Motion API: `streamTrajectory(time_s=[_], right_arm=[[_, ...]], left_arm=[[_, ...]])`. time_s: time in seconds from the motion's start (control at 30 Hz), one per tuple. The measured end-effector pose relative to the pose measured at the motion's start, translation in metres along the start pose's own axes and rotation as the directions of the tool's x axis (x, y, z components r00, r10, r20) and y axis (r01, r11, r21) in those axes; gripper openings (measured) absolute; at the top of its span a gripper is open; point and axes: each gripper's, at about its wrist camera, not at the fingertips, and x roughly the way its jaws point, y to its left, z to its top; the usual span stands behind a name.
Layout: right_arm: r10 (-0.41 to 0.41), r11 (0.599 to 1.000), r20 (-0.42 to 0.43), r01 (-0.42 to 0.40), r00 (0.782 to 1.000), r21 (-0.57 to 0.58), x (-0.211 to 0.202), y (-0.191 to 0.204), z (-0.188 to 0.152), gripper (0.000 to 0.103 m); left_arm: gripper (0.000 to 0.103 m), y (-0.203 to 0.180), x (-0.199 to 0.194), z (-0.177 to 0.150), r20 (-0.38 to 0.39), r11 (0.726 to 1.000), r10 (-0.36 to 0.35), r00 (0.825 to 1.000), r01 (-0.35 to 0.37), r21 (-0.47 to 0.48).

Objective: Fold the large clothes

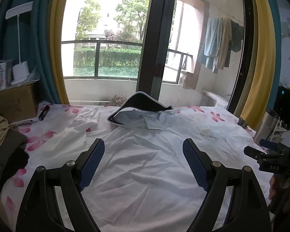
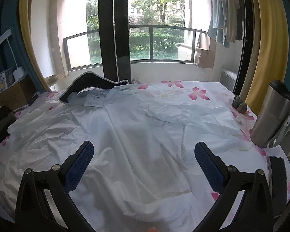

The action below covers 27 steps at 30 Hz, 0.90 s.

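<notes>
A big white garment [image 1: 145, 164] lies spread out and wrinkled across the flowered bedsheet [image 1: 38, 137], collar end away from us, and it fills the whole gap between both pairs of fingers. In the right view the same white cloth [image 2: 137, 135] runs straight ahead of the pads, with one sleeve [image 2: 170, 112] folded in on itself ahead and to the right of the right finger.

Left gripper [image 1: 144, 162]: spread wide, blue pads [image 1: 92, 166] apart, nothing between them, hovering above the cloth. Right gripper [image 2: 144, 166]: the same story, released wide with nothing held, blue pads [image 2: 208, 168] clear of the fabric. From the left view the right gripper's body [image 1: 270, 158] sits just off to the right of the left one.

Straight beyond the fingertips, at the collar, a paper tag [image 1: 154, 124] rests on the garment, and a dark curved piece with pale trim [image 1: 143, 100] arches over it.

Out past the right finger of the right gripper, a steel tumbler [image 2: 274, 116] stands at the bed's edge, with a small dark figurine [image 2: 240, 104] farther on. Off to the left of the left fingers: a black tube [image 1: 44, 112] on the sheet, a cardboard box [image 1: 13, 102] and a white desk lamp [image 1: 20, 71]. Dead ahead, the window railing [image 1: 106, 44] and laundry hanging [image 1: 220, 44] on the balcony.
</notes>
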Motion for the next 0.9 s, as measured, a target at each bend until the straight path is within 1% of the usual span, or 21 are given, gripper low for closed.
streamTrajectory(time_s=[0.17, 0.33, 0.47, 0.57, 0.63, 0.7, 0.73, 0.8, 0.9], right_arm=[[-0.013, 1.000, -0.018, 0.013, 1.000, 0.000, 0.014, -0.017, 0.006, 0.103], [-0.056, 0.998, -0.039, 0.056, 0.998, 0.012, 0.031, -0.043, 0.013, 0.103], [-0.073, 0.997, -0.052, 0.072, 0.996, -0.007, 0.044, -0.065, 0.019, 0.103], [-0.085, 0.996, -0.065, 0.083, 0.994, -0.037, 0.057, -0.079, 0.026, 0.102], [-0.076, 0.996, -0.076, 0.072, 0.994, -0.054, 0.067, -0.087, 0.030, 0.102], [-0.037, 0.997, -0.094, 0.029, 0.995, -0.076, 0.079, -0.090, 0.036, 0.097], [-0.021, 0.996, -0.103, 0.011, 0.994, -0.093, 0.086, -0.088, 0.039, 0.093], [0.000, 0.990, -0.118, -0.017, 0.993, -0.137, 0.099, -0.081, 0.044, 0.091], [0.054, 0.976, -0.150, -0.083, 0.987, -0.200, 0.125, -0.061, 0.049, 0.083]], left_arm=[[0.086, -0.006, 0.017, 0.003, -0.026, 1.000, 0.007, 1.000, -0.007, 0.009], [0.086, -0.013, 0.038, 0.005, -0.058, 0.999, 0.031, 0.998, -0.030, 0.025], [0.086, -0.015, 0.054, 0.007, -0.084, 0.999, 0.040, 0.996, -0.038, 0.029], [0.086, -0.015, 0.066, 0.009, -0.101, 0.999, 0.028, 0.994, -0.025, 0.024], [0.086, -0.015, 0.075, 0.009, -0.117, 1.000, 0.022, 0.993, -0.020, 0.020], [0.086, -0.014, 0.084, 0.010, -0.130, 1.000, 0.026, 0.991, -0.024, 0.016], [0.086, -0.013, 0.089, 0.011, -0.135, 0.999, 0.030, 0.990, -0.028, 0.015], [0.086, -0.011, 0.096, 0.011, -0.141, 0.999, 0.034, 0.989, -0.033, 0.009], [0.086, -0.007, 0.105, 0.012, -0.156, 0.999, 0.042, 0.987, -0.043, -0.003]])
